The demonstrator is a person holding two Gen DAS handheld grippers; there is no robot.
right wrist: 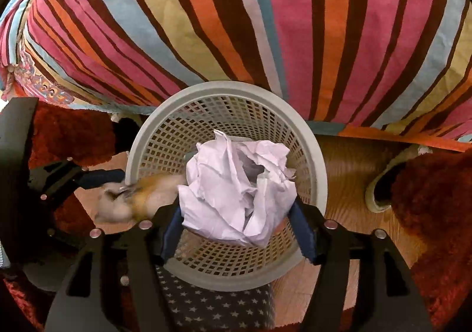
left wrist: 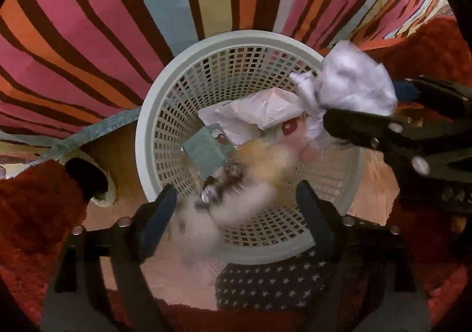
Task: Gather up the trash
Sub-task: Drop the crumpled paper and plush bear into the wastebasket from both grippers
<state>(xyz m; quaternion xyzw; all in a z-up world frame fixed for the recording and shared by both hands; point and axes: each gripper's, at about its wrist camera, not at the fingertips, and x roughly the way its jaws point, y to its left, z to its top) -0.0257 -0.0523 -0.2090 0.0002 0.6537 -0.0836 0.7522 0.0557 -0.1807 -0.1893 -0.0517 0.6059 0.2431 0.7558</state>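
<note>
A white lattice waste basket (left wrist: pixel 177 78) stands on the floor against a striped bed; it also shows in the right wrist view (right wrist: pixel 165 107). Inside lie crumpled white paper (left wrist: pixel 250 113) and a teal carton (left wrist: pixel 206 149). My left gripper (left wrist: pixel 236 208) is open over the basket, and a blurred brown-and-white wrapper (left wrist: pixel 250 181) is falling between its fingers; the wrapper also shows in the right wrist view (right wrist: pixel 138 196). My right gripper (right wrist: pixel 239 231) is shut on a crumpled white paper ball (right wrist: pixel 239 187) above the basket. The ball also shows in the left wrist view (left wrist: pixel 354 81).
A striped bedspread (right wrist: pixel 236 22) hangs behind the basket. A red shaggy rug (right wrist: pixel 436 199) lies on both sides. A slipper (right wrist: pixel 380 184) rests on the wooden floor (right wrist: pixel 348 178) to the right. A star-patterned dark cloth (right wrist: pixel 212 311) is below the basket.
</note>
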